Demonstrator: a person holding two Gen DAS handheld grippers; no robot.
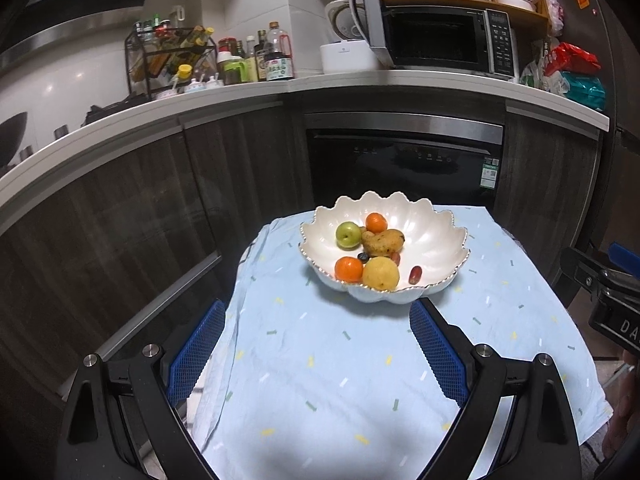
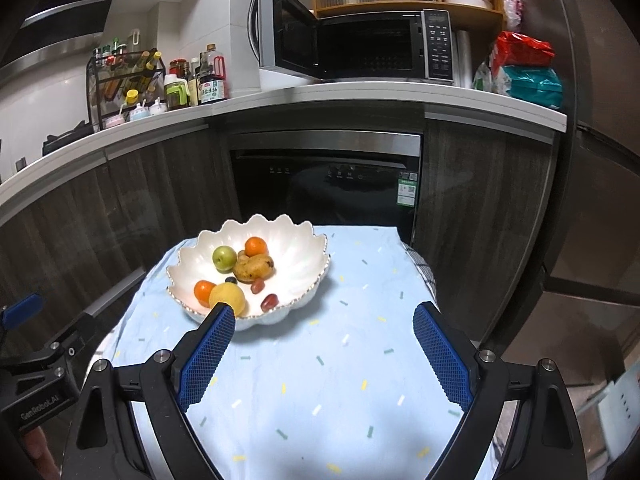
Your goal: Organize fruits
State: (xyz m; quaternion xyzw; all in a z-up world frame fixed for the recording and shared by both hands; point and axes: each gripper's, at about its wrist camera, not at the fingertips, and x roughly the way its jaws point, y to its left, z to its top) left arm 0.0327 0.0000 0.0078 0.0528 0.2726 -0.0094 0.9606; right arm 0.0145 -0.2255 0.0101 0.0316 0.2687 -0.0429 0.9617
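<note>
Nearest, two pairs of black fingers with blue textured pads are reaching forward over a bench draped in a pale blue cloth (image 1: 340, 360) with small coloured dashes. The left gripper (image 1: 318, 312) is standing wide open with nothing between its fingers. The right gripper (image 2: 324, 316) is likewise spread wide and empty, its left pad (image 2: 208, 356) overlapping the near rim of the bowl in its own view; whether it is touching cannot be told.

Further on, toward the far half of the cloth, a white scalloped bowl (image 1: 432, 232) is sitting with the fruit inside it. A yellow round fruit (image 1: 381, 273) and an orange (image 1: 349, 269) are lying at the near side, with two red grapes (image 1: 415, 275) to their right and a dark blueberry (image 1: 363, 257) just behind. A brownish mango (image 1: 383, 242) is lying in the middle, with a green apple (image 1: 348, 235) and a second orange (image 1: 376, 223) behind.

Beyond the bench, a dark built-in appliance (image 1: 404, 164) is sitting under a white countertop, which is carrying sauce bottles (image 1: 276, 54) and a microwave (image 1: 440, 38) with its door swung open.
</note>
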